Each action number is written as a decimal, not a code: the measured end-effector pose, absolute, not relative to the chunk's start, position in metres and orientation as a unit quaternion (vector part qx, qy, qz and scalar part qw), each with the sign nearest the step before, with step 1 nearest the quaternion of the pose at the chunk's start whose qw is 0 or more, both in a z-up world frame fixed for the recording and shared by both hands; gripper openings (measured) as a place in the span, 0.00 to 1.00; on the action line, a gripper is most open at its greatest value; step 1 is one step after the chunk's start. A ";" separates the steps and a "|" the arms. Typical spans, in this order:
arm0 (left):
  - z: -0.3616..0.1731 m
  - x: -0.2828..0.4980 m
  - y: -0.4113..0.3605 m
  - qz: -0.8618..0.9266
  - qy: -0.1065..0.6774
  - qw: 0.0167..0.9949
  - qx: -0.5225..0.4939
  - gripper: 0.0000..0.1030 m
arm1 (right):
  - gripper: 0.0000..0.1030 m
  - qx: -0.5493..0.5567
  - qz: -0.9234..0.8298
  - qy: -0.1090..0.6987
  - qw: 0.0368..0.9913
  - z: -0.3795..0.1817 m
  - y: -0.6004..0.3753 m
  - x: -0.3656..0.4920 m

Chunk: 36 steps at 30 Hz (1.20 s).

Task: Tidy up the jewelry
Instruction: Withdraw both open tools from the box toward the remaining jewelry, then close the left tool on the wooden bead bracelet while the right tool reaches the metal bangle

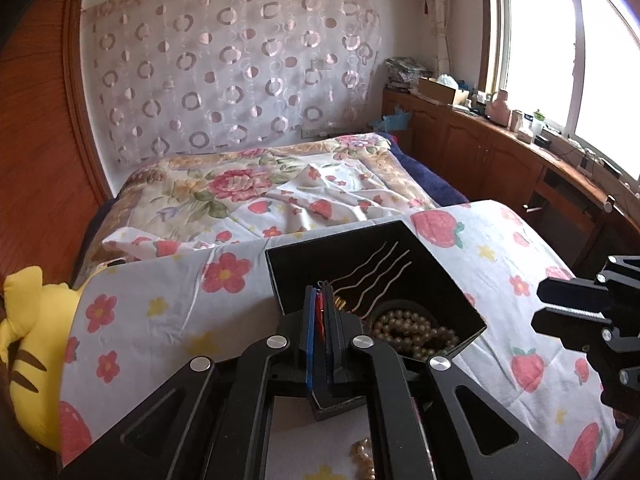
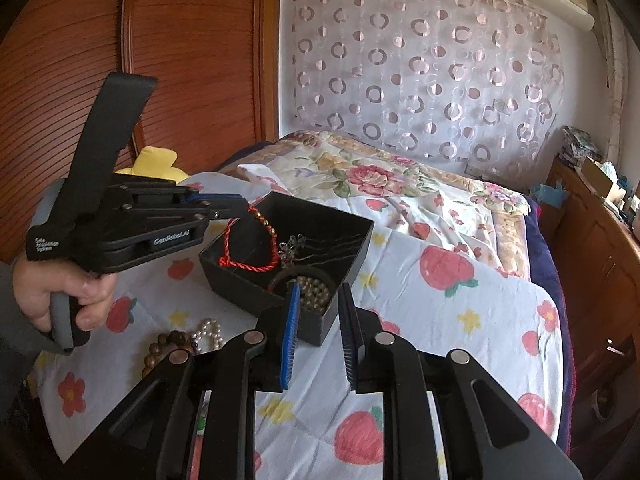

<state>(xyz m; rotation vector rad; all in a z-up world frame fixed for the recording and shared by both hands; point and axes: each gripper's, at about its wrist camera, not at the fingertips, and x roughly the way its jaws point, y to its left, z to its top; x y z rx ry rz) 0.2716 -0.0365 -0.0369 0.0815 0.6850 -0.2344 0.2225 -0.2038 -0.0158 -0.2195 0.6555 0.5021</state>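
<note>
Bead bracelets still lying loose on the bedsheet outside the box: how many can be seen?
2. A brown wooden-bead bracelet and a white pearl bracelet lie side by side left of the black box. The right gripper's frame may hide more.

Black box (image 2: 304, 236), dark inside, holding a red cord bracelet (image 2: 248, 258) with gold beads, silver wavy hairpins (image 1: 372, 280) and cream pearls (image 1: 412, 334). Underneath, white sheet (image 2: 460, 320) printed with red strawberries, pink flowers, yellow stars. Further back, cream quilt (image 1: 224, 184) with big pink roses and green leaves. Black grippers, blue pads (image 2: 290, 336). Brown wooden beads (image 2: 164, 346) beside white pearls (image 2: 208, 332). Yellow plush (image 1: 28, 332) with brown stripes. Sheer curtain (image 2: 420, 72), pink rings and dots. Reddish-brown wood panelling (image 2: 160, 40).
</note>
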 end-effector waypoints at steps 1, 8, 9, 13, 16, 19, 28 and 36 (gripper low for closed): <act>-0.036 0.271 -0.036 -0.113 0.334 0.935 0.040 0.19 | 0.21 -0.107 0.244 0.318 0.910 -0.016 -0.204 0.220; -0.032 0.245 -0.026 -0.108 0.308 0.944 0.038 0.60 | 0.21 -0.095 0.254 0.316 0.909 -0.016 -0.208 0.204; -0.032 0.238 -0.023 -0.106 0.303 0.946 0.037 0.70 | 0.21 -0.094 0.256 0.316 0.909 -0.017 -0.208 0.199; -0.032 0.216 -0.016 -0.106 0.291 0.950 0.038 0.88 | 0.21 -0.097 0.262 0.317 0.906 -0.022 -0.210 0.182; -0.035 0.201 -0.012 -0.112 0.285 0.951 0.034 0.93 | 0.22 -0.093 0.269 0.320 0.903 -0.029 -0.211 0.169; -0.040 0.186 -0.009 -0.116 0.288 0.950 0.029 0.93 | 0.37 -0.091 0.272 0.323 0.902 -0.037 -0.212 0.156; -0.059 0.145 -0.001 -0.126 0.306 0.943 0.023 0.93 | 0.56 -0.091 0.281 0.354 0.887 -0.067 -0.211 0.126; -0.073 0.118 0.009 -0.123 0.323 0.938 0.018 0.93 | 0.74 -0.110 0.288 0.378 0.873 -0.086 -0.199 0.117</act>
